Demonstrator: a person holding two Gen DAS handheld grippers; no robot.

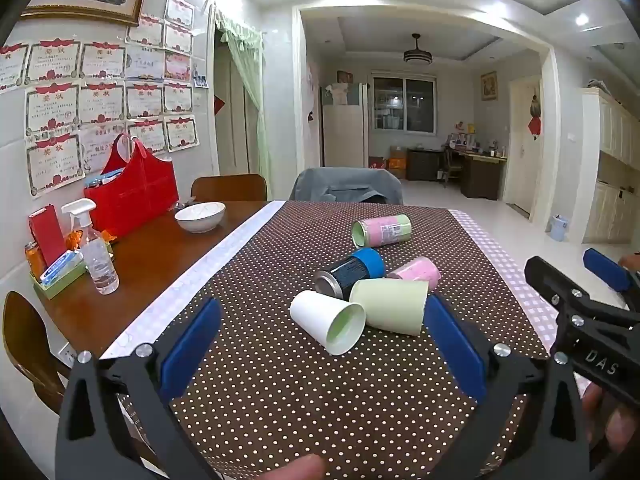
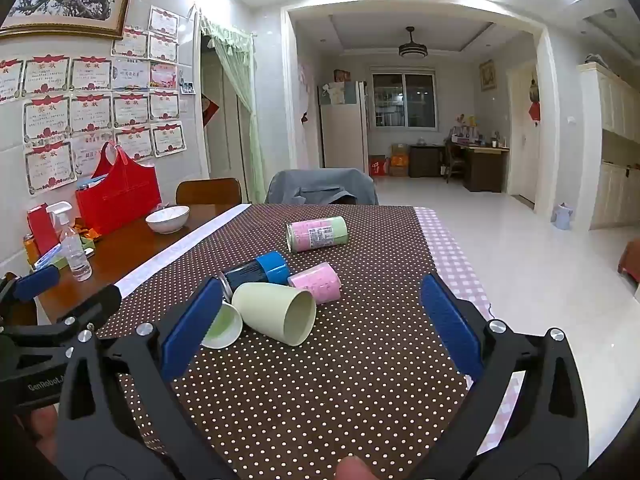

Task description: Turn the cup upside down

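Fig. legend, both wrist views, read L to R. Nearest the lens in each view: blue-padded tongs, w/ a thumb tip at the bottom edge.

Left gripper (image 1: 322,344): released, jaws spread wide, nothing held; hovers above the dotted tablecloth (image 1: 280,400), short of the cup cluster. Just ahead, framed between its pads, the white cup (image 1: 326,322) is seen lying on its side, mouth toward the camera and slightly R, green lining visible. Touching it on the R is the pale green cup (image 1: 388,306), also on its side, base pointing L-away, its far end close to the right pad. Behind them: a dark can w/ blue cap (image 1: 352,272), a pink cup (image 1: 416,272), and further back a pink-green can (image 1: 382,231), all toppled.

Right gripper (image 2: 320,320): likewise released and empty, jaws wide. From this side the pale green cup (image 2: 276,312) lies ahead and L of centre, long axis running L-far to R-near, open mouth turned toward the tongs; the white cup (image 2: 222,328) is half hidden behind the left pad.

Key relation: no cup is upright or inverted yet. The white cup is judged best placed for the left gripper (centred in its gap, axis approx. along the approach); the green cup sits nearer the right gripper's line. A grasp across the wall, then a turn to mouth-down, appears to be called for. Risk: neighbours touch, so a closing pad may nudge them and set cups rolling.
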